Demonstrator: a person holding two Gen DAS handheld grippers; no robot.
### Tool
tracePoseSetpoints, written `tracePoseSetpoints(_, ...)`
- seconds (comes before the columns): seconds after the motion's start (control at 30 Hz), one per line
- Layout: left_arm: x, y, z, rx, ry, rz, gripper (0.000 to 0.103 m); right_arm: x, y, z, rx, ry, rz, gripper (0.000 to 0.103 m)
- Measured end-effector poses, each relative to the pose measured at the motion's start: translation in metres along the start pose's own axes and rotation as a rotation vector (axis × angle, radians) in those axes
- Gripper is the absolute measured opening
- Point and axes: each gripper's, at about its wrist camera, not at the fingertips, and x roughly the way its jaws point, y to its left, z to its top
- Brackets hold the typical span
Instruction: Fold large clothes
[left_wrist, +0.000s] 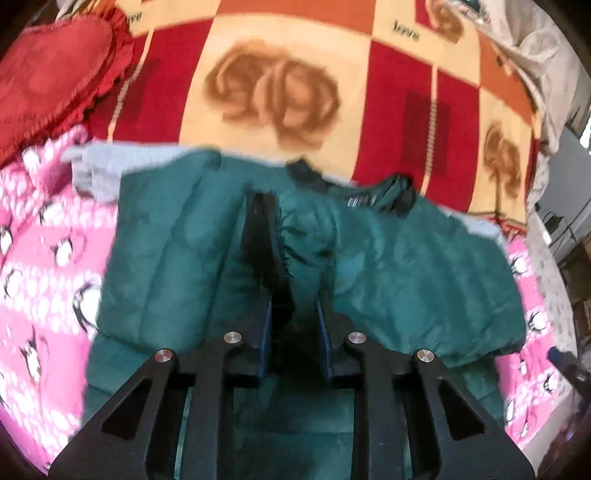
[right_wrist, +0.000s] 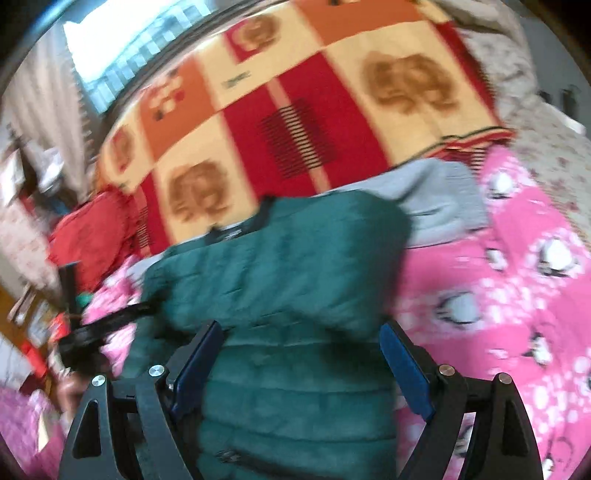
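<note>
Left wrist view: left tongs (left_wrist: 275, 236) pinching a dark fold of the quilted green jacket (left_wrist: 406, 273), spread on a pink penguin-print blanket (left_wrist: 40, 266).
Right wrist view: right tongs (right_wrist: 299, 343) spread wide, straddling the puffy jacket (right_wrist: 280, 266); checked fleece blanket (right_wrist: 295, 110) beyond.

Bed under pink penguin blanket (left_wrist: 44, 258), checked blanket (left_wrist: 399, 122), green jacket (left_wrist: 406, 273) atop.

The word "love" stood twice on cream squares of the checked blanket (left_wrist: 406, 110); the jacket's neck label (left_wrist: 361, 202) was unreadable.
</note>
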Motion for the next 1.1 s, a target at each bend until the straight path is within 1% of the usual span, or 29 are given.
tracePoseSetpoints(0.03, -0.007, -0.001, 0.006, 0.011, -0.028, 0.006, 0.019, 0.002, -0.004, 0.002, 0.018, -0.011, -0.015, 0.086)
tracePoseSetpoints(0.1, -0.020, 0.001, 0.016, 0.029, -0.075, 0.021, 0.018, 0.009, -0.006, 0.006, 0.035, -0.016, 0.016, 0.085)
tracePoseSetpoints(0.17, -0.034, 0.009, 0.027, 0.029, -0.120, 0.041, 0.017, 0.018, -0.002, 0.006, 0.024, -0.006, 0.012, 0.085)
tracePoseSetpoints(0.27, -0.048, 0.033, 0.036, -0.002, -0.154, 0.063, 0.017, 0.034, 0.018, 0.008, -0.034, 0.004, 0.013, 0.085)
tracePoseSetpoints(0.33, -0.050, 0.052, 0.035, -0.029, -0.169, 0.081, 0.017, 0.047, 0.036, 0.011, -0.075, -0.001, 0.024, 0.085)
tracePoseSetpoints(0.4, -0.043, 0.072, 0.028, -0.064, -0.147, 0.088, 0.017, 0.061, 0.052, 0.014, -0.112, -0.009, 0.037, 0.085)
tracePoseSetpoints(0.47, -0.032, 0.084, 0.015, -0.082, -0.107, 0.101, 0.017, 0.082, 0.065, 0.015, -0.145, 0.014, 0.039, 0.086)
tracePoseSetpoints(0.53, -0.018, 0.095, -0.001, -0.096, -0.063, 0.113, 0.017, 0.113, 0.076, 0.013, -0.176, 0.080, 0.032, 0.085)
tracePoseSetpoints(0.57, -0.014, 0.099, -0.007, -0.104, -0.046, 0.112, 0.017, 0.128, 0.079, 0.010, -0.192, 0.114, 0.011, 0.086)
tracePoseSetpoints(0.63, -0.007, 0.107, -0.014, -0.138, -0.017, 0.082, 0.017, 0.150, 0.084, 0.004, -0.246, 0.155, -0.047, 0.086)
tracePoseSetpoints(0.67, -0.006, 0.110, -0.014, -0.148, -0.005, 0.058, 0.017, 0.153, 0.086, 0.003, -0.270, 0.152, -0.066, 0.086)
tracePoseSetpoints(0.73, -0.011, 0.110, -0.012, -0.145, 0.000, 0.038, 0.018, 0.146, 0.090, 0.005, -0.288, 0.147, -0.074, 0.086)
tracePoseSetpoints(0.8, -0.020, 0.106, -0.008, -0.119, -0.001, 0.046, 0.027, 0.131, 0.089, 0.010, -0.275, 0.119, -0.058, 0.086)
tracePoseSetpoints(0.83, -0.026, 0.102, -0.006, -0.096, -0.017, 0.054, 0.031, 0.122, 0.089, 0.012, -0.268, 0.097, -0.042, 0.086)
tracePoseSetpoints(0.87, -0.032, 0.100, -0.003, -0.079, -0.037, 0.056, 0.044, 0.117, 0.089, 0.014, -0.264, 0.084, -0.034, 0.086)
tracePoseSetpoints(0.9, -0.039, 0.097, -0.001, -0.060, -0.069, 0.056, 0.060, 0.109, 0.089, 0.018, -0.259, 0.065, -0.025, 0.086)
tracePoseSetpoints(0.93, -0.046, 0.094, 0.001, -0.050, -0.099, 0.057, 0.066, 0.105, 0.089, 0.021, -0.258, 0.051, -0.023, 0.086)
tracePoseSetpoints(0.97, -0.051, 0.091, 0.002, -0.047, -0.130, 0.057, 0.069, 0.101, 0.090, 0.024, -0.260, 0.039, -0.022, 0.086)
tracePoseSetpoints(1.03, -0.055, 0.086, 0.007, -0.040, -0.159, 0.055, 0.069, 0.102, 0.092, 0.030, -0.265, 0.028, -0.029, 0.086)
tracePoseSetpoints(1.1, -0.048, 0.080, 0.012, -0.027, -0.152, 0.053, 0.069, 0.116, 0.099, 0.037, -0.259, 0.043, -0.048, 0.086)
